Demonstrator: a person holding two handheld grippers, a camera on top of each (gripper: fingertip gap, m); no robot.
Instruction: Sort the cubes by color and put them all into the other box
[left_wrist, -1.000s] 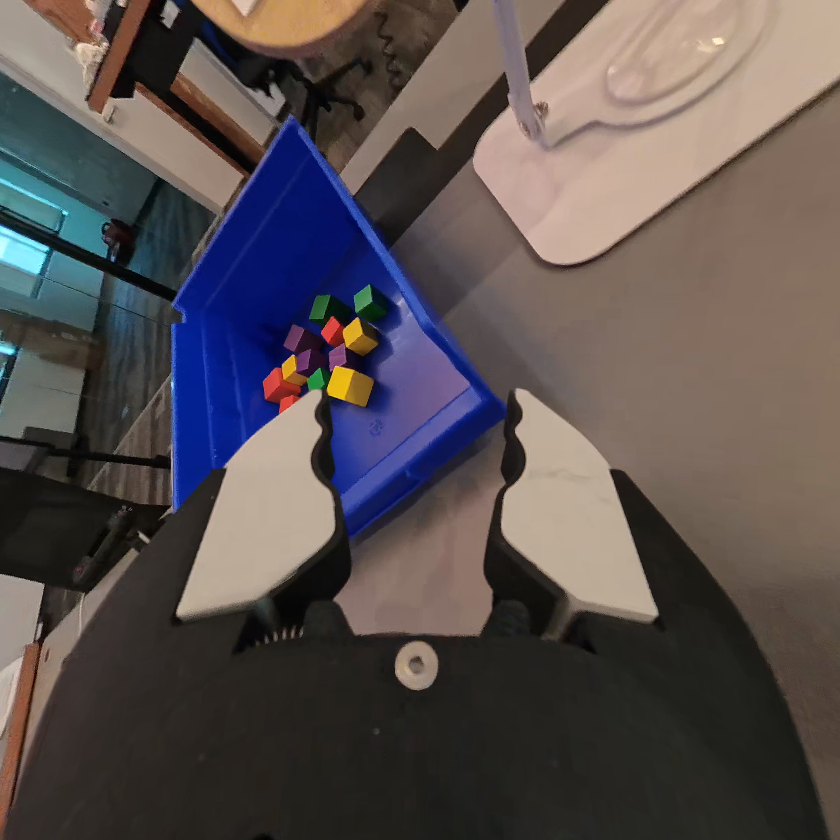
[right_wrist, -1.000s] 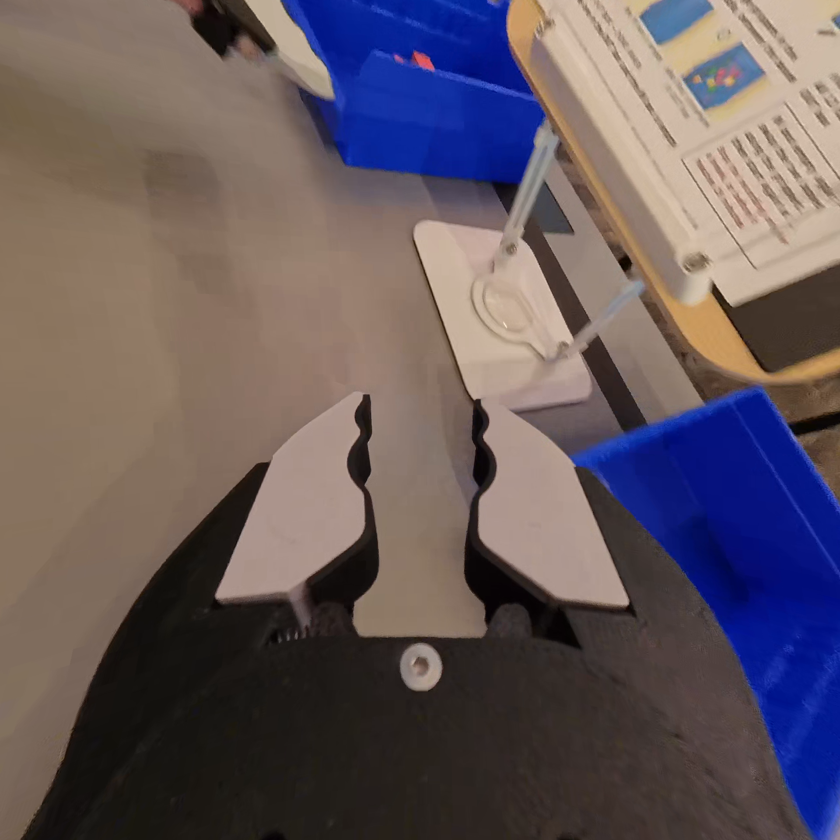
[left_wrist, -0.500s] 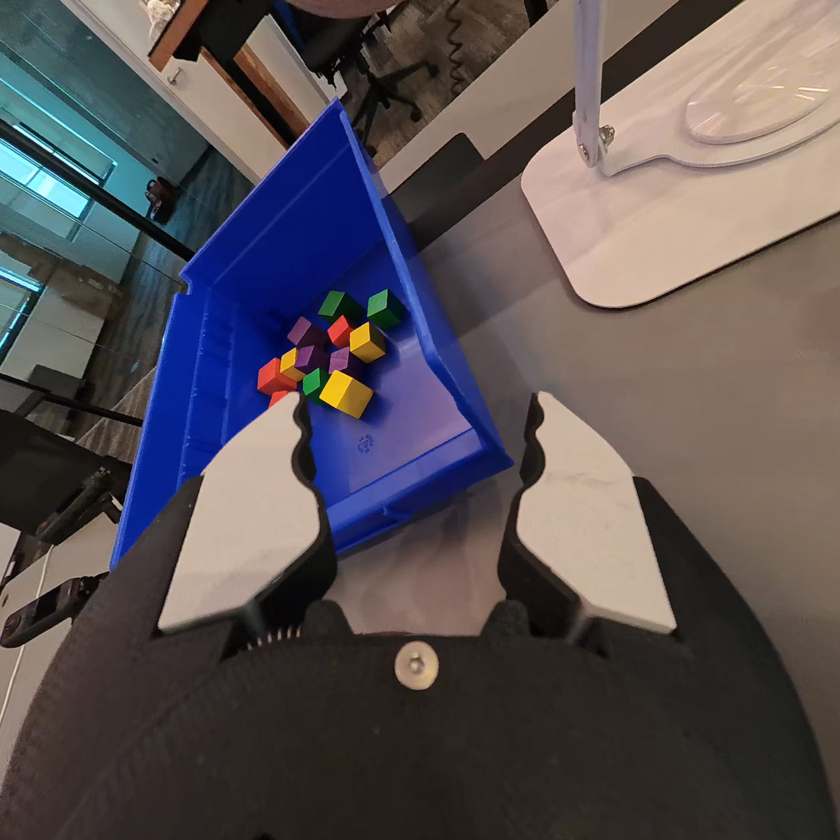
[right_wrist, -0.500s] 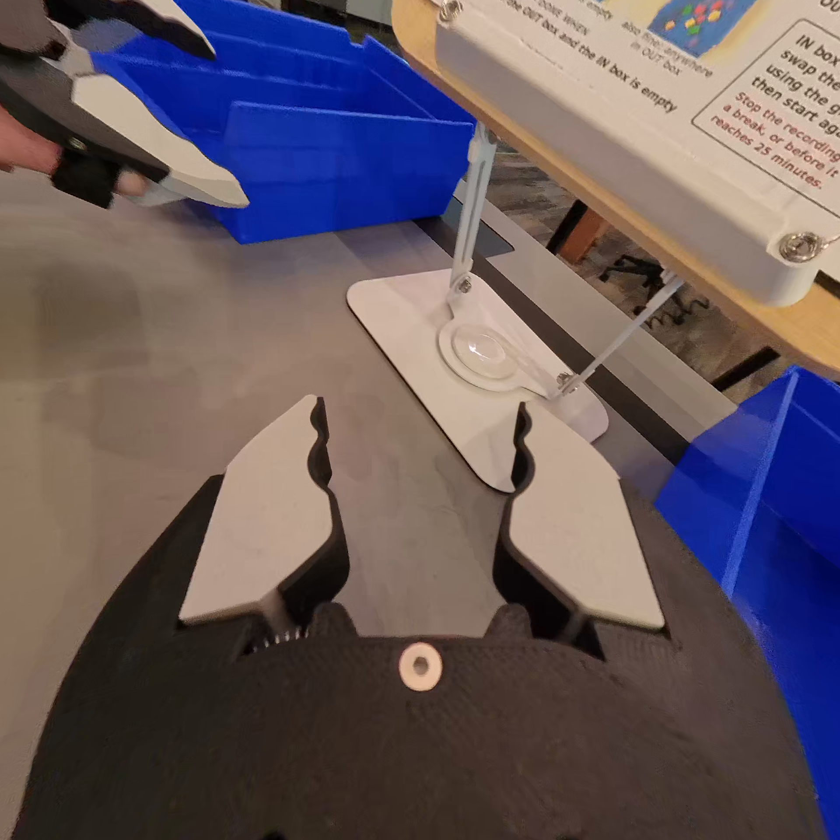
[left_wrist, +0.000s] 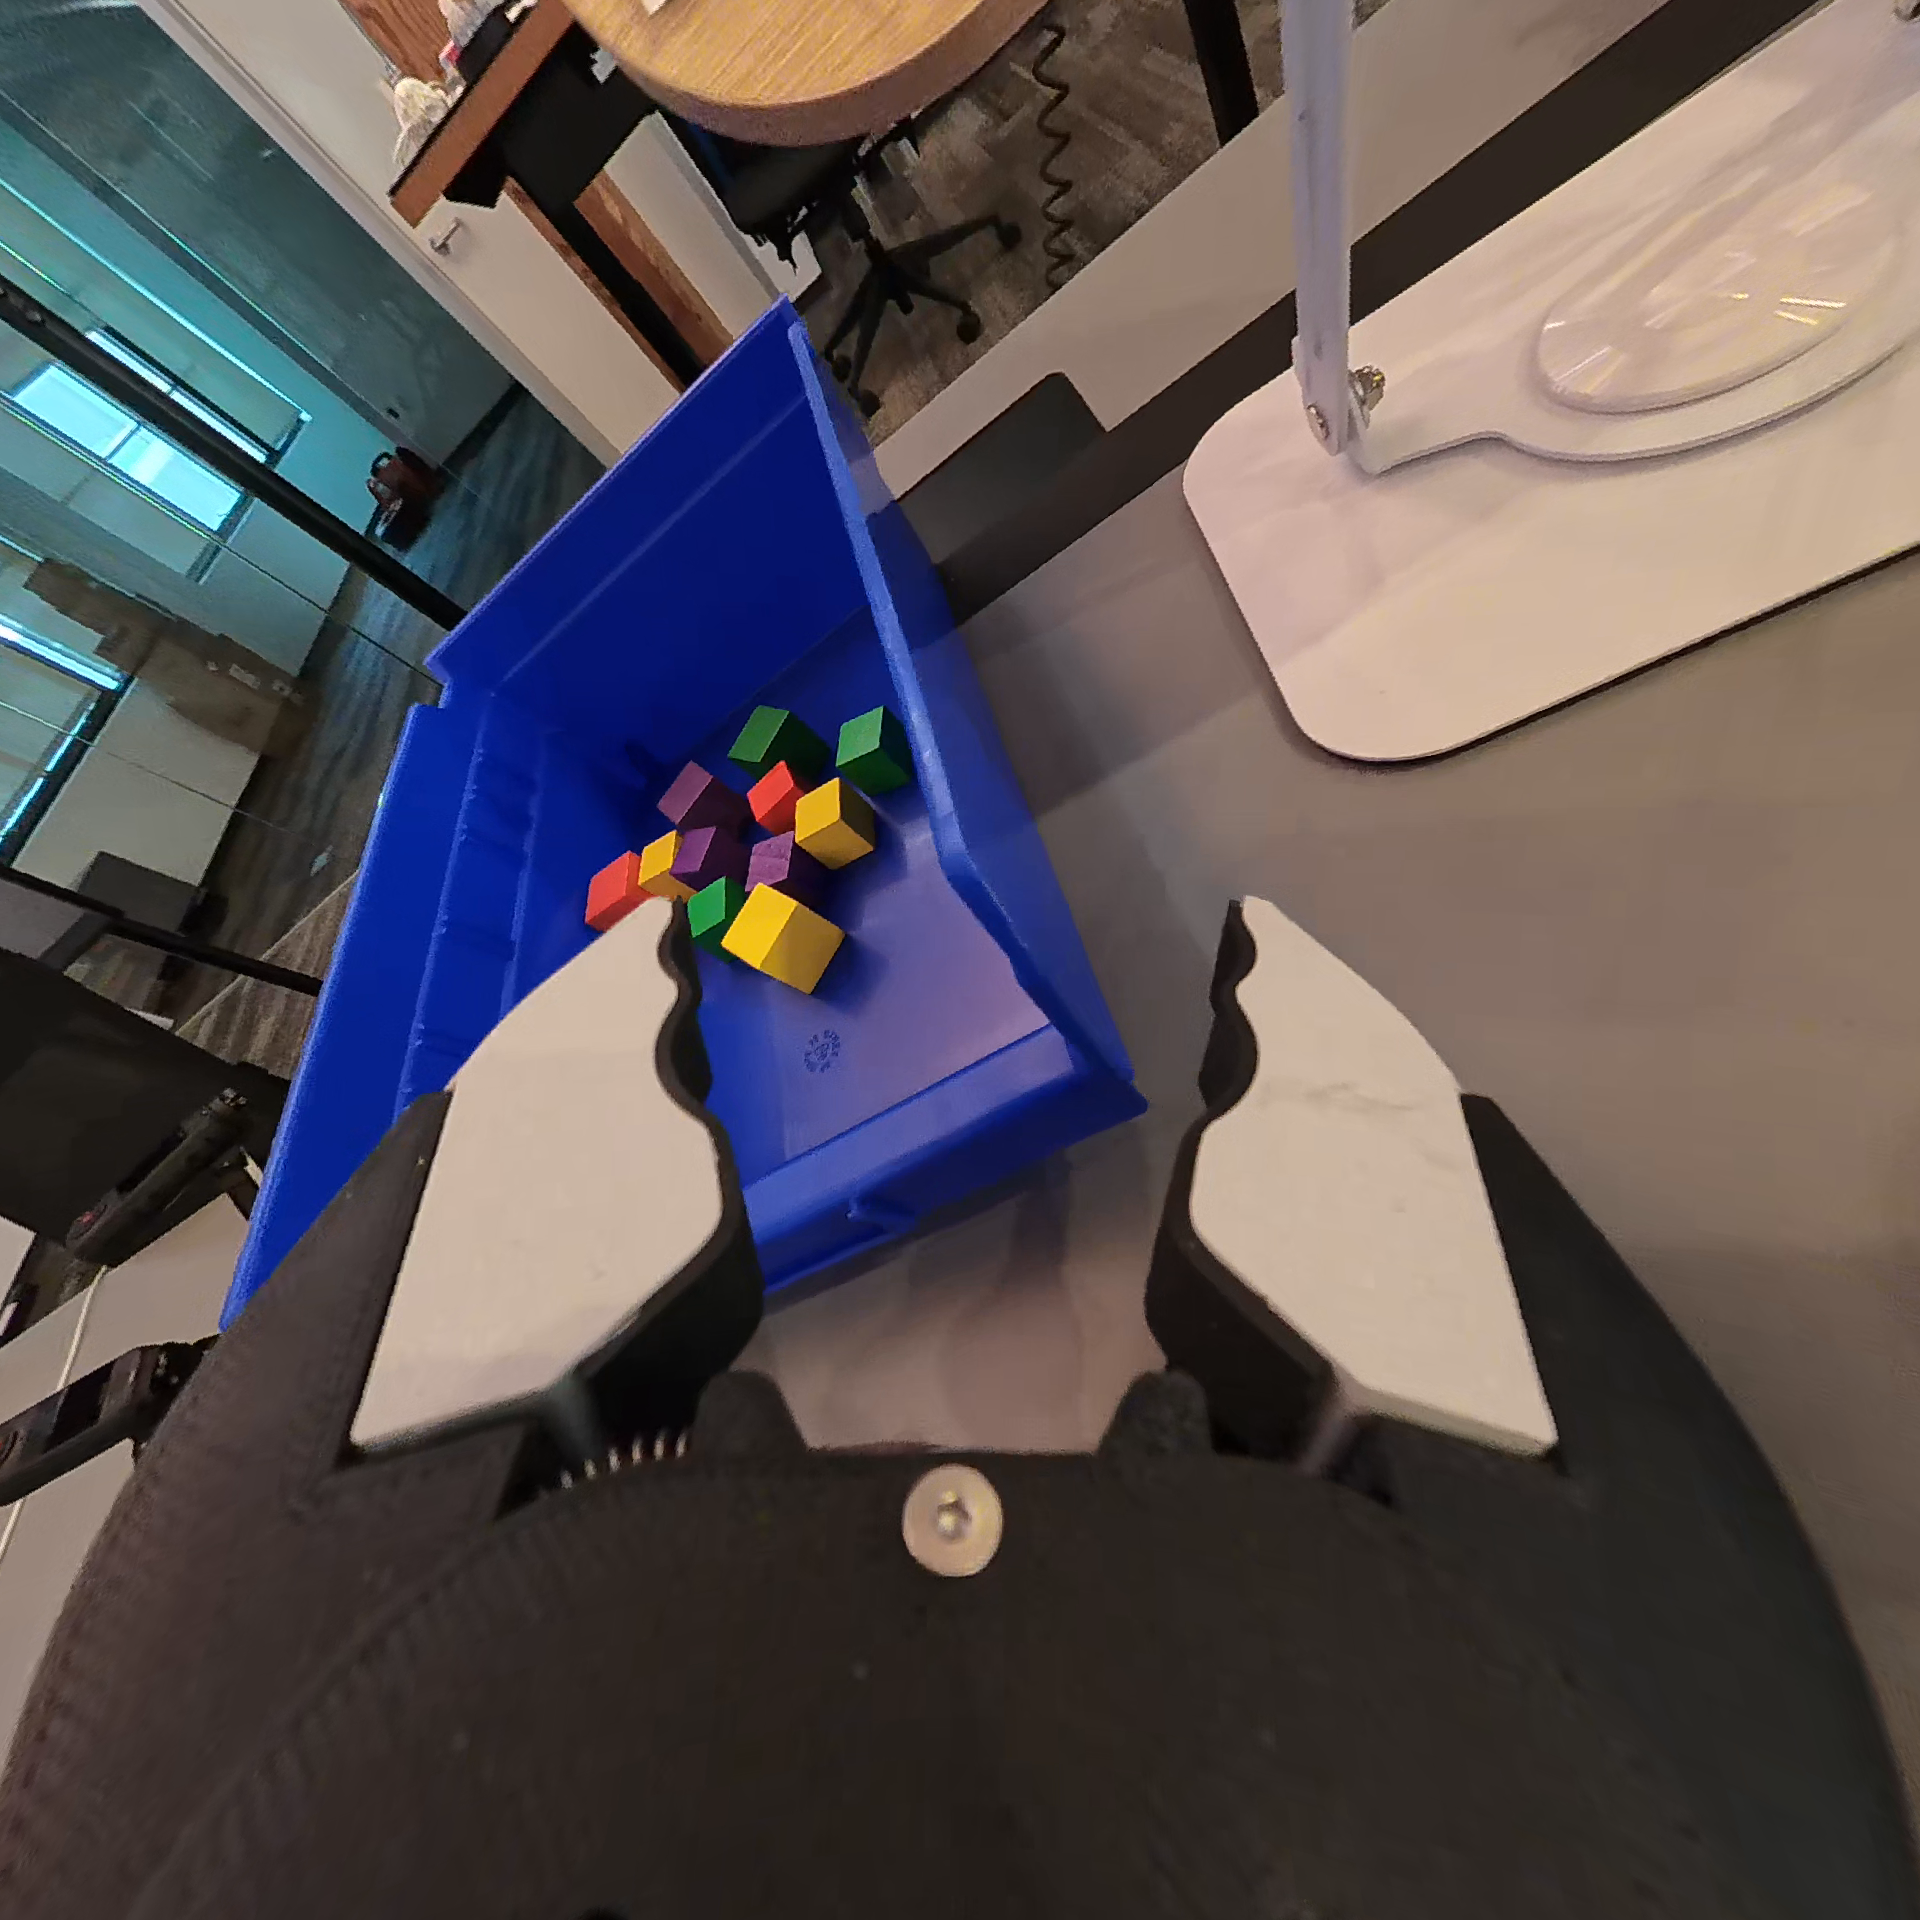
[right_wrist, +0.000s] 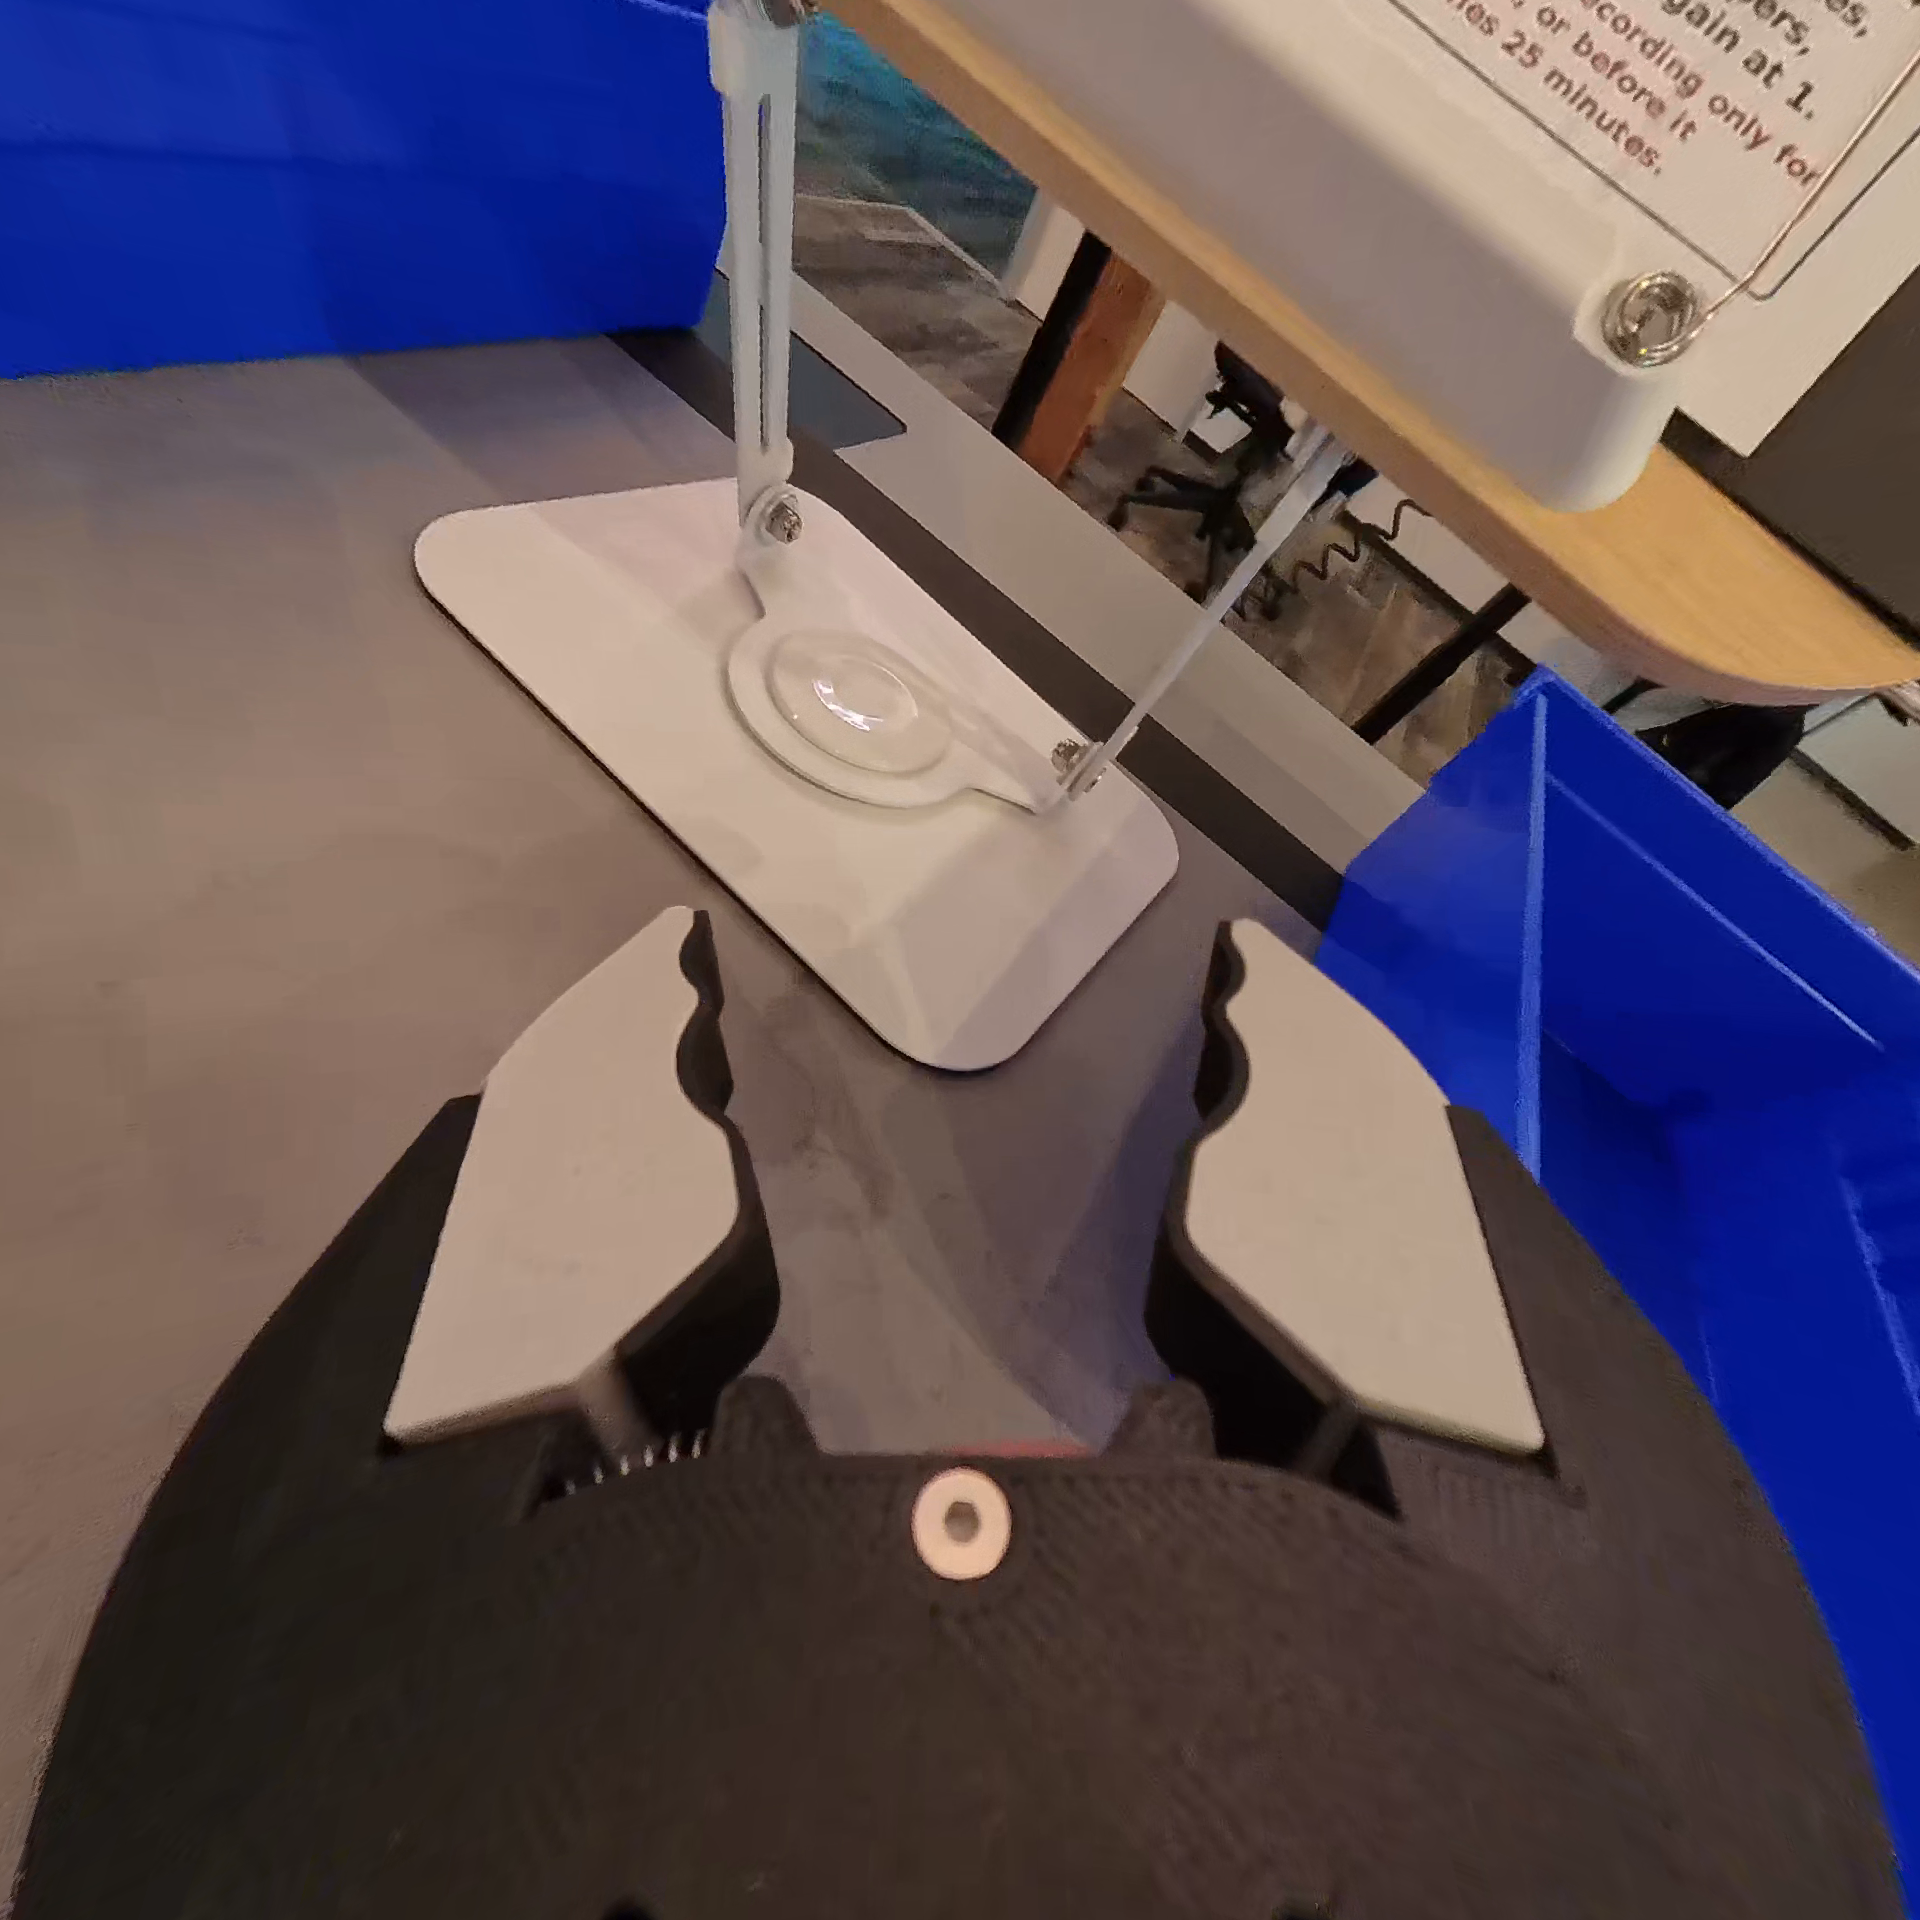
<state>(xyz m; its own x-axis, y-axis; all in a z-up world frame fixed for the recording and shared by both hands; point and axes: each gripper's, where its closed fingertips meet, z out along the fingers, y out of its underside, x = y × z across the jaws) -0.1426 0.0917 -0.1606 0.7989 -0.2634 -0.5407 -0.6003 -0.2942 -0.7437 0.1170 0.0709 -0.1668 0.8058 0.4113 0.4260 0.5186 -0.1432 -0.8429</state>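
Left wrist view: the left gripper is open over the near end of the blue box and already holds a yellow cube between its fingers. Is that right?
Not quite. In the left wrist view the left gripper is open over the near end of the blue box, but nothing sits between its fingers. The yellow cube lies on the box floor with the other cubes.

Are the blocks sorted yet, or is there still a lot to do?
Nothing looks done yet: the cubes lie mixed together in the blue box. In hand: nothing. The left gripper has its jaws open above that box, and the right gripper is open and empty over the grey table. Every visible cube is left to move to the other box.
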